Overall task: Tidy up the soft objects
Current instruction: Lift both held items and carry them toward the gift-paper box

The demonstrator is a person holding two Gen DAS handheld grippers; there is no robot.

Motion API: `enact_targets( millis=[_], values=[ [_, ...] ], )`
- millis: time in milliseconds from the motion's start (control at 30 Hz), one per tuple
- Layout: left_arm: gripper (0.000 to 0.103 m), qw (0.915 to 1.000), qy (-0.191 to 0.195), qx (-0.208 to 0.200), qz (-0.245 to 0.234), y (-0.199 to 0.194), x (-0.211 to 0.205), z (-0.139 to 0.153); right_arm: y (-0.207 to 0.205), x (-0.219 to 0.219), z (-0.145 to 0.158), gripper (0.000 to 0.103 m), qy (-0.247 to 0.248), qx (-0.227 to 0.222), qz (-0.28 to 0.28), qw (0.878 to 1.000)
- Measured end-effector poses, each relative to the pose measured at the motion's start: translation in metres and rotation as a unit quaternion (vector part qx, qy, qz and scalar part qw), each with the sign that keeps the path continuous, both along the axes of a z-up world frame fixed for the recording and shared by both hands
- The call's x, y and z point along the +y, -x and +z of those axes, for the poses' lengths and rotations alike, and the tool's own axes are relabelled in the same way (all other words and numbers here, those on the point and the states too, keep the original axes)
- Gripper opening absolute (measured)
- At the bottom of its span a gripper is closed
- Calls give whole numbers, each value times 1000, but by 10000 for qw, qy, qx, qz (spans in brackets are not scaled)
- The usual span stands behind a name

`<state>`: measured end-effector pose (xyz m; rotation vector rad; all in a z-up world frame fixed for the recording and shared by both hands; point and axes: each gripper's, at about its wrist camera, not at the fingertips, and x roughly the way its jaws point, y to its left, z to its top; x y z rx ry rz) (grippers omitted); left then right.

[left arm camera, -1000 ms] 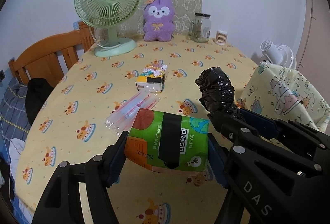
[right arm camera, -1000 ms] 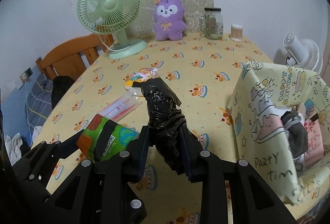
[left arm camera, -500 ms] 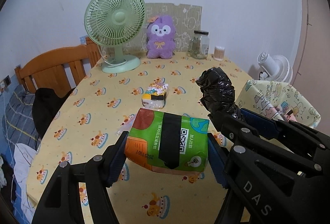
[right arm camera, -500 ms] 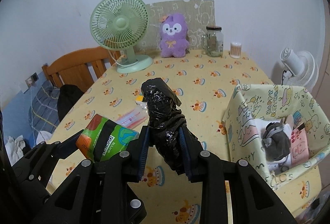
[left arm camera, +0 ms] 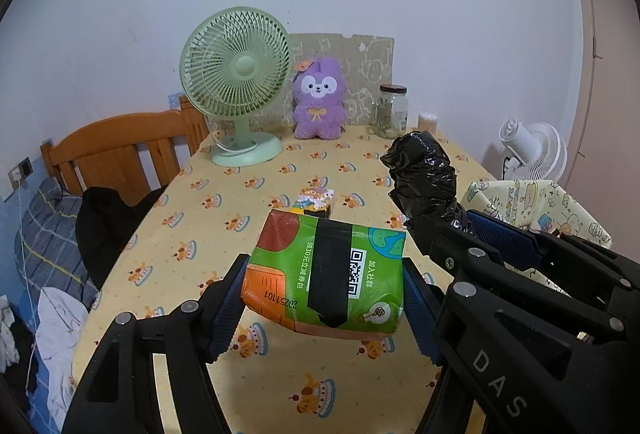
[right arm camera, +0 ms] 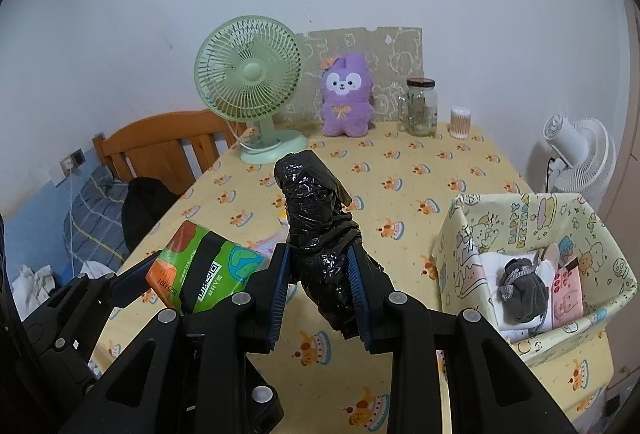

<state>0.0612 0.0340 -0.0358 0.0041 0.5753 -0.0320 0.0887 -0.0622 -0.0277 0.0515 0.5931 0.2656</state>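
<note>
My left gripper (left arm camera: 326, 274) is shut on a green and orange tissue pack (left arm camera: 326, 274), held above the table with its label facing me. My right gripper (right arm camera: 320, 262) is shut on a crumpled black plastic bag roll (right arm camera: 316, 210) that sticks up past its pads. In the right wrist view the tissue pack (right arm camera: 204, 270) hangs at the lower left. A patterned fabric basket (right arm camera: 468, 218) stands at the table's right edge, with a grey pouch (right arm camera: 524, 290) and flat packets inside. A small colourful tissue packet (left arm camera: 314, 200) lies on the table beyond the held pack.
A green desk fan (right arm camera: 252, 82), a purple plush (right arm camera: 346, 94), a glass jar (right arm camera: 420, 106) and a cotton swab tub (right arm camera: 460, 122) line the table's far edge. A wooden chair (left arm camera: 120, 150) and bedding are at the left. A white fan (right arm camera: 576, 154) stands past the right edge.
Both grippers have risen and drawn back from the table with their loads still held. The fan, plush and basket look farther and lower in view.
</note>
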Motion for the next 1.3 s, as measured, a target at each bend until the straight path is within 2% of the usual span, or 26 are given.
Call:
enact_targets(
  millis=[400, 1300],
  values=[
    [73, 9998, 17, -203, -4, 1, -12, 15, 4, -13, 18, 32, 52, -210, -8, 9998],
    [73, 9983, 41, -372, -453, -17, -89, 29, -4, -91, 34, 32, 220, -386, -566, 9974]
  ],
)
